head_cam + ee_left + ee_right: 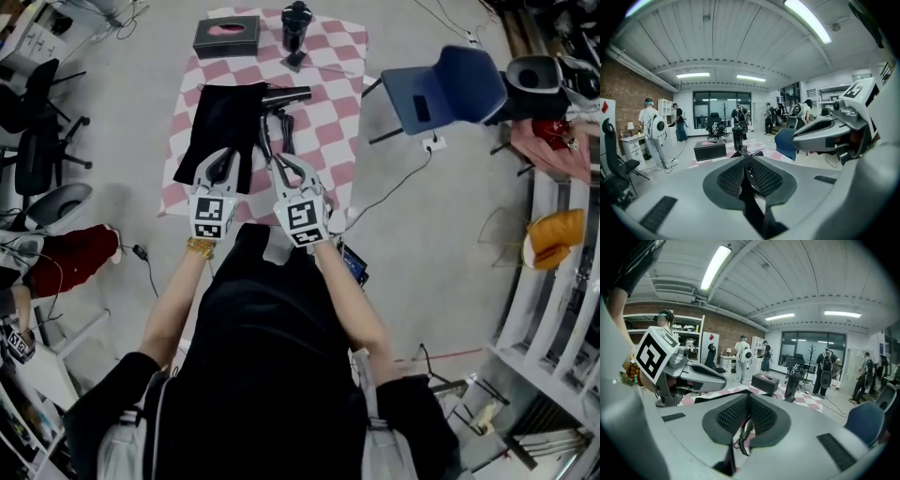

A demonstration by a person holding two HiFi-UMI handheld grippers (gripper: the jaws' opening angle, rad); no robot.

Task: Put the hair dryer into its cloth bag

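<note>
Seems at the very start, with 0 steps done. On the checked tabletop point(333, 122), the dryer point(286, 94) outside the bag point(220, 122), just beside its right edge, cord point(281, 131) trailing toward the person. Flat and black, the bag, apparently not opened. Over its near end, the left gripper point(225, 157), fingers a slit apart, gripping nothing. Near the cord, the right gripper point(281, 161), fingers closed and empty. Left to do, probably: opening the bag, lifting the dryer, sliding it in with the cord.

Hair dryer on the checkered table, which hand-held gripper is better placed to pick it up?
Probably right. The right hand-held gripper sits just below the hair dryer, in line with its handle; the left hand-held gripper is over the black bag beside it.
</note>
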